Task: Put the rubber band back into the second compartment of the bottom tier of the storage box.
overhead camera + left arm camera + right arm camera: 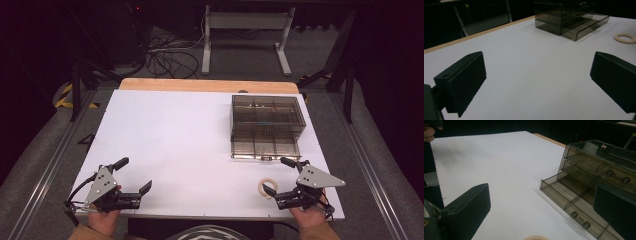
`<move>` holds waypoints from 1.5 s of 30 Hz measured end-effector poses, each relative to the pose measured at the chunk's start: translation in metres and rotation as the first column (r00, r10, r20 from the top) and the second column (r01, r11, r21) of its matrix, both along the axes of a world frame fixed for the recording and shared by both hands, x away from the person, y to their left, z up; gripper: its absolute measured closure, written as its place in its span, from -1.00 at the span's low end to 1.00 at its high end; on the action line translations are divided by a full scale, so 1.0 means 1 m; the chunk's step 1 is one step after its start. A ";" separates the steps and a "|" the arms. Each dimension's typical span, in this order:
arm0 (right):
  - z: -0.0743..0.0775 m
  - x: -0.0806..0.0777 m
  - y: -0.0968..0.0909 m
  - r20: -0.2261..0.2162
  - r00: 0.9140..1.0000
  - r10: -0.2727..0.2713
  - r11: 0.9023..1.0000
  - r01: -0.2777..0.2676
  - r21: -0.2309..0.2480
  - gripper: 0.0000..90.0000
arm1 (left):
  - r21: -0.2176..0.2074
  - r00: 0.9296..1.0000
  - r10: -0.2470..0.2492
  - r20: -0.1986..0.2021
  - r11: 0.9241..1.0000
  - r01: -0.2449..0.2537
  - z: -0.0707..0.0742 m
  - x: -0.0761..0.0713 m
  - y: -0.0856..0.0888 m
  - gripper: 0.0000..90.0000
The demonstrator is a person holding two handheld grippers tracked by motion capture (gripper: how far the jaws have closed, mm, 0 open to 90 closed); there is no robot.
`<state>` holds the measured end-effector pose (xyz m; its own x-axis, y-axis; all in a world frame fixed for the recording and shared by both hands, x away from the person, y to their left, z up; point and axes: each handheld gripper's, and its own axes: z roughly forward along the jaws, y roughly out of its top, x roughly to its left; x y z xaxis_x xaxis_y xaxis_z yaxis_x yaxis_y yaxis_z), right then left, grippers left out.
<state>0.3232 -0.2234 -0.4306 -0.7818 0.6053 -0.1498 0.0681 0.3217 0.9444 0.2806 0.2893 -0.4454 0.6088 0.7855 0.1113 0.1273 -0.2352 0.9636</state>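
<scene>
Both tools are spread and hold nothing: the left gripper [131,176] rests well left of the smoked acrylic drawer unit [266,125], the right gripper [281,176] just in front of it. A beaded ring [267,187] lies beside the right jaws. The bottom drawer [576,203] stands open; a careless approach could probably snag it or knock the ring. The white tabletop [170,140] sits in a dark room with floor cables [167,57].

The left claw [537,75] holds its two black jaws wide apart over the white bench [529,62], with a smoky clear plastic drawer box [571,18] at one o'clock, bottom drawer open, and a beige beaded ring [625,38] at two o'clock.
</scene>
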 end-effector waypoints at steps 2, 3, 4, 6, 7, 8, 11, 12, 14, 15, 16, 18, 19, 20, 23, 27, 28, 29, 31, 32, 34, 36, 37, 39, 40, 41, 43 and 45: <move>0.000 0.000 0.000 -0.002 1.000 -0.001 1.000 0.001 0.000 -0.95 | -0.008 1.000 -0.005 -0.003 1.000 0.005 0.000 0.000 0.000 -0.98; 0.000 0.000 0.000 -0.002 1.000 -0.001 1.000 0.001 0.000 -0.95 | -0.013 1.000 -0.007 -0.006 1.000 0.007 0.000 0.000 0.001 -0.98; 0.000 0.000 0.000 -0.005 1.000 0.002 1.000 -0.002 0.000 -0.94 | -0.020 1.000 -0.013 -0.011 1.000 0.013 0.000 -0.001 0.001 -0.98; 0.000 0.000 0.000 -0.007 1.000 -0.001 1.000 0.001 -0.002 -0.93 | -0.032 1.000 -0.016 -0.015 0.999 0.015 0.000 0.000 0.002 -0.97; 0.000 0.000 0.000 -0.012 1.000 -0.001 1.000 0.001 0.000 -0.93 | -0.032 1.000 -0.012 -0.020 0.999 0.012 0.000 0.000 0.002 -0.97; 0.000 0.001 0.000 -0.014 1.000 0.001 1.000 -0.001 0.002 -0.92 | -0.027 1.000 -0.011 -0.021 1.000 0.011 0.000 0.001 0.002 -0.97; 0.000 0.001 0.001 -0.013 1.000 0.002 1.000 -0.002 -0.004 -0.92 | -0.016 1.000 -0.001 -0.014 1.000 0.001 0.000 0.000 0.001 -0.96; 0.000 0.001 0.001 -0.014 1.000 0.003 1.000 -0.003 -0.006 -0.91 | -0.011 1.000 -0.001 -0.006 1.000 0.001 0.000 0.000 0.001 -0.96; 0.000 0.001 0.001 -0.015 1.000 0.001 1.000 -0.001 -0.011 -0.91 | -0.005 1.000 0.001 0.000 1.000 -0.001 0.000 -0.001 0.000 -0.96; 0.000 0.001 0.001 -0.015 1.000 0.001 1.000 -0.001 -0.011 -0.91 | -0.004 1.000 0.001 0.002 1.000 -0.001 0.000 -0.001 0.000 -0.96; 0.000 0.001 0.001 -0.015 1.000 -0.001 1.000 0.000 -0.011 -0.90 | 0.002 1.000 0.003 0.005 1.000 -0.003 0.000 -0.001 0.000 -0.96; 0.001 0.001 0.001 -0.018 1.000 -0.002 1.000 0.002 -0.010 -0.90 | 0.013 1.000 0.006 0.001 1.000 -0.006 0.000 -0.001 0.000 -0.96; 0.001 0.002 0.001 -0.019 1.000 -0.003 1.000 0.003 -0.010 -0.90 | 0.010 1.000 0.008 0.000 1.000 -0.008 0.000 -0.001 -0.001 -0.96; 0.001 0.002 0.001 -0.019 1.000 -0.002 1.000 0.002 -0.013 -0.90 | 0.009 1.000 0.006 -0.002 1.000 -0.006 0.000 -0.001 -0.001 -0.96; 0.001 0.002 0.001 -0.022 1.000 -0.003 1.000 0.003 -0.011 -0.89 | 0.012 1.000 0.006 -0.005 1.000 -0.006 0.000 -0.002 0.000 -0.96; 0.001 0.002 0.001 -0.023 1.000 -0.002 1.000 0.002 -0.013 -0.89 | 0.012 1.000 0.006 -0.003 1.000 -0.006 0.000 -0.001 0.000 -0.96; 0.002 0.003 0.001 -0.024 1.000 -0.003 1.000 0.003 -0.016 -0.89 | 0.008 1.000 0.006 -0.005 1.000 -0.006 0.000 -0.001 0.000 -0.96; 0.002 0.003 0.000 -0.025 1.000 -0.006 1.000 0.005 -0.013 -0.89 | 0.010 1.000 0.006 -0.004 1.000 -0.006 0.000 -0.001 0.000 -0.96; 0.004 0.005 0.000 -0.024 1.000 -0.008 1.000 0.007 -0.015 -0.89 | 0.008 1.000 0.006 -0.006 1.000 -0.006 0.000 -0.001 0.000 -0.96; 0.005 0.005 0.000 -0.036 0.999 -0.011 1.000 0.011 -0.012 -0.89 | 0.008 1.000 0.006 -0.006 1.000 -0.006 0.000 -0.001 0.000 -0.96; 0.006 0.007 -0.001 -0.041 0.999 -0.013 1.000 0.013 -0.008 -0.89 | 0.006 1.000 0.008 -0.007 1.000 -0.008 0.000 -0.001 0.000 -0.96; 0.007 0.009 -0.002 -0.041 0.999 -0.017 1.000 0.017 -0.007 -0.89 | 0.006 1.000 0.006 -0.005 1.000 -0.006 0.000 -0.001 0.000 -0.96; 0.007 0.010 -0.002 -0.044 0.999 -0.018 1.000 0.017 -0.009 -0.89 | 0.007 1.000 0.007 -0.006 1.000 -0.007 0.000 -0.001 0.000 -0.96; 0.007 0.010 -0.002 -0.047 0.999 -0.023 1.000 0.022 -0.010 -0.89 | 0.009 1.000 0.007 -0.007 1.000 -0.007 0.000 -0.001 0.000 -0.96; 0.008 0.010 -0.002 -0.049 0.999 -0.024 1.000 0.023 -0.009 -0.89 | 0.008 1.000 0.007 -0.007 1.000 -0.007 0.000 -0.001 0.000 -0.96; 0.008 0.011 -0.003 -0.047 0.999 -0.024 1.000 0.023 -0.011 -0.89 | 0.008 1.000 0.007 -0.007 1.000 -0.007 0.000 -0.001 0.000 -0.96; 0.008 0.011 -0.003 -0.049 0.998 -0.027 1.000 0.027 -0.011 -0.89 | 0.007 1.000 0.006 -0.007 1.000 -0.006 0.000 -0.001 0.000 -0.96; 0.008 0.011 -0.003 -0.050 0.998 -0.028 1.000 0.027 -0.012 -0.89 | 0.007 1.000 0.006 -0.007 1.000 -0.006 0.000 -0.001 0.000 -0.96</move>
<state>0.3342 -0.2260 -0.4221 -0.7716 0.6251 -0.1181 0.1239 0.3297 0.9359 0.2792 0.2894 -0.4453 0.6048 0.7884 0.1125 0.1356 -0.2411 0.9610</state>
